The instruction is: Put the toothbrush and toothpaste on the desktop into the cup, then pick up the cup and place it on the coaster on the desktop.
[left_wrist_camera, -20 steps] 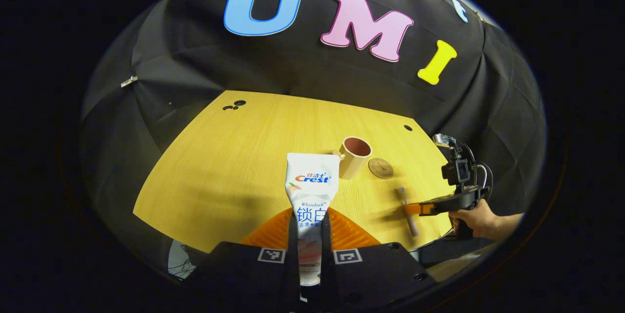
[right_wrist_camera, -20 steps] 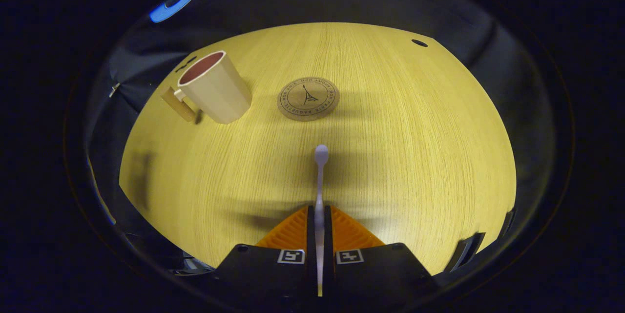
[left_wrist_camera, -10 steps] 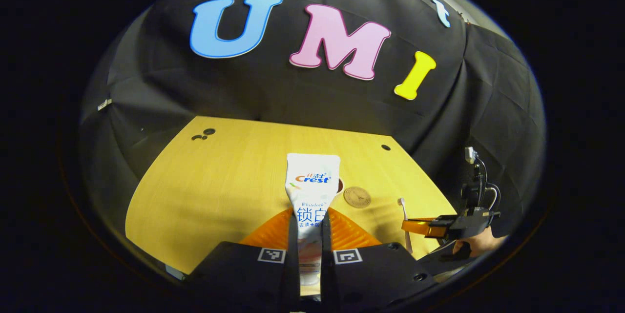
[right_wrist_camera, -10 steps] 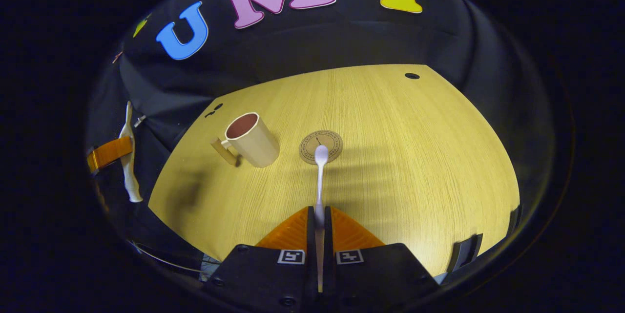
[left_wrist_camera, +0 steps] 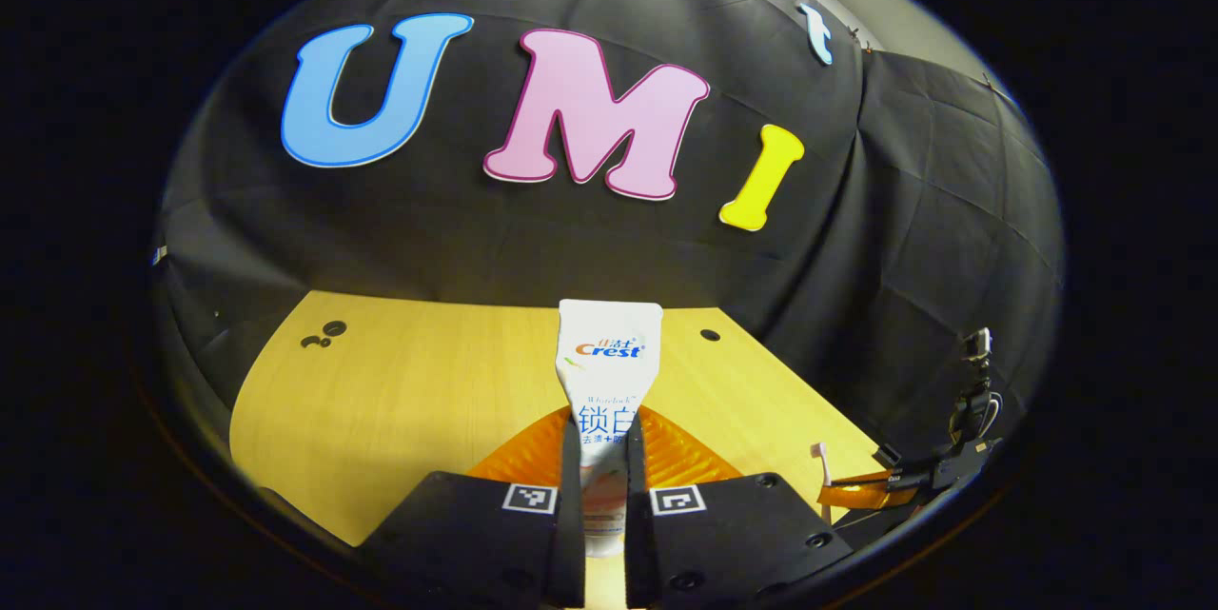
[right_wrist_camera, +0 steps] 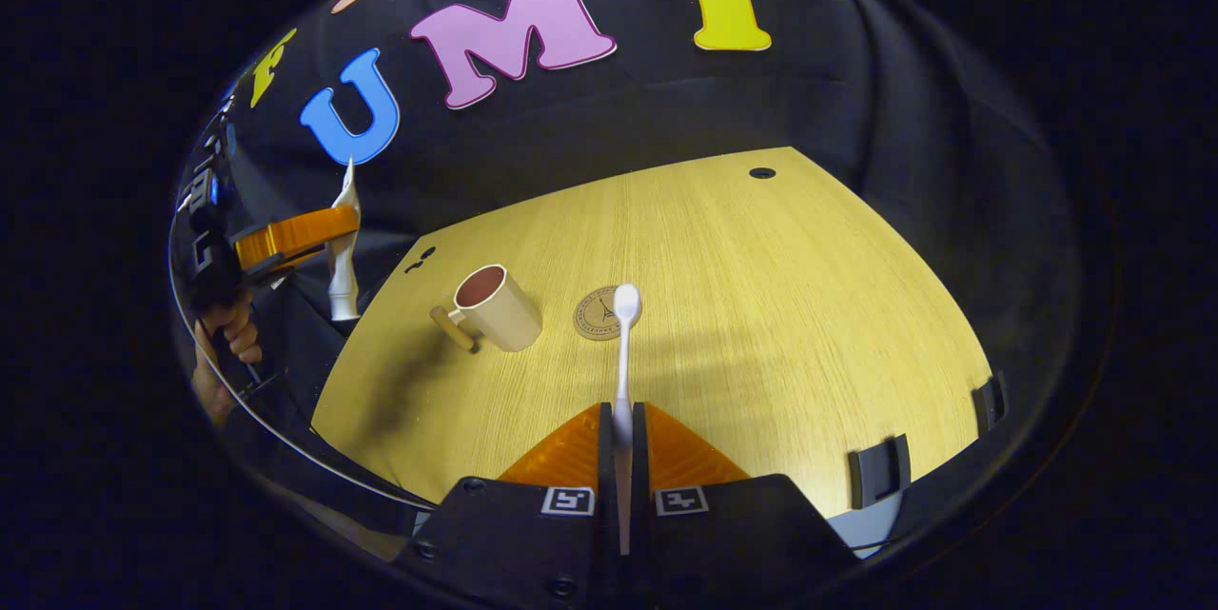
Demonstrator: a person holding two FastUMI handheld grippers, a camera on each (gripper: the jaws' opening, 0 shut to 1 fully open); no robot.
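Observation:
In the left gripper view my left gripper (left_wrist_camera: pixel 601 431) is shut on a white toothpaste tube (left_wrist_camera: pixel 609 358), held upright well above the wooden table (left_wrist_camera: pixel 409 391). In the right gripper view my right gripper (right_wrist_camera: pixel 620 420) is shut on a white toothbrush (right_wrist_camera: pixel 623 339), its head pointing away over the table. Below it stand a beige cup (right_wrist_camera: pixel 497 308) with a reddish inside, handle to the left, and a round brown coaster (right_wrist_camera: pixel 595 317) just right of it. The left gripper (right_wrist_camera: pixel 295 237) with the tube (right_wrist_camera: pixel 341 279) hangs at the far left; the right gripper (left_wrist_camera: pixel 861 488) sits at the lower right.
A hand (right_wrist_camera: pixel 224 344) holds the left gripper's handle off the table's left edge. Two black clips (right_wrist_camera: pixel 880 469) sit on the table's near right edge. Small dark holes (right_wrist_camera: pixel 761 173) mark the far corners. The black cloth wall rises behind the table.
Both grippers have risen with their loads and tipped up, so the table sits lower and smaller in both views. The cup and coaster have not moved on the table.

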